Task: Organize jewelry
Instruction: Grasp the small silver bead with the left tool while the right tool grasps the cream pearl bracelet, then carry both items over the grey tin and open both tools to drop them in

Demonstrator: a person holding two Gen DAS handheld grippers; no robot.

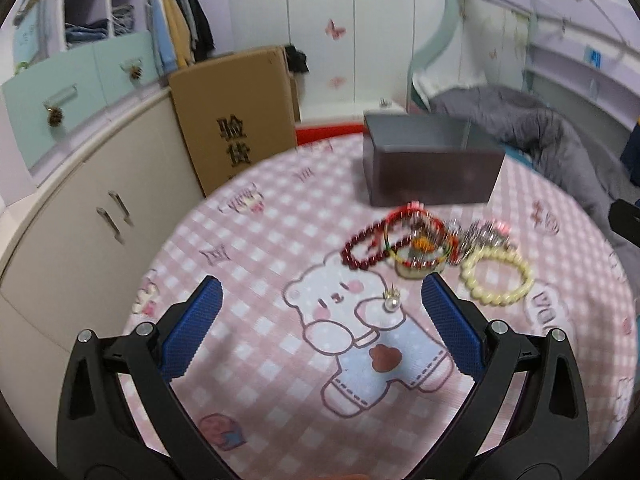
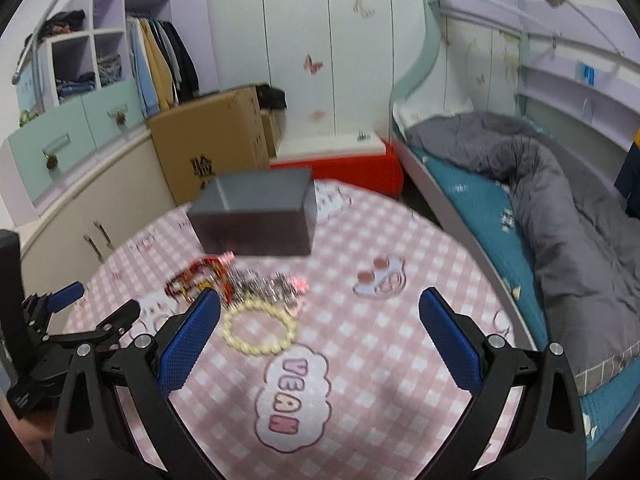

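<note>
Cream bead bracelet (image 2: 259, 330) beside right fingers (image 2: 191, 342), seemingly apart

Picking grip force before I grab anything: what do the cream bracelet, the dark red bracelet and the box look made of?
Cream bracelet: round glossy beads, possibly plastic, resin or faux pearl; hard-looking.
Dark red bracelet: small shiny dark beads, maybe glass, stone or lacquered wood; blur leaves it open.
Box: matte dark grey, straight thin walls, open top; looks like rigid cardboard or plastic.

Pink-checked tablecloth (image 1: 280, 240), dark grey box (image 1: 432, 176), cream bead bracelet (image 1: 496, 280), dark red bracelet (image 1: 366, 250).
</note>
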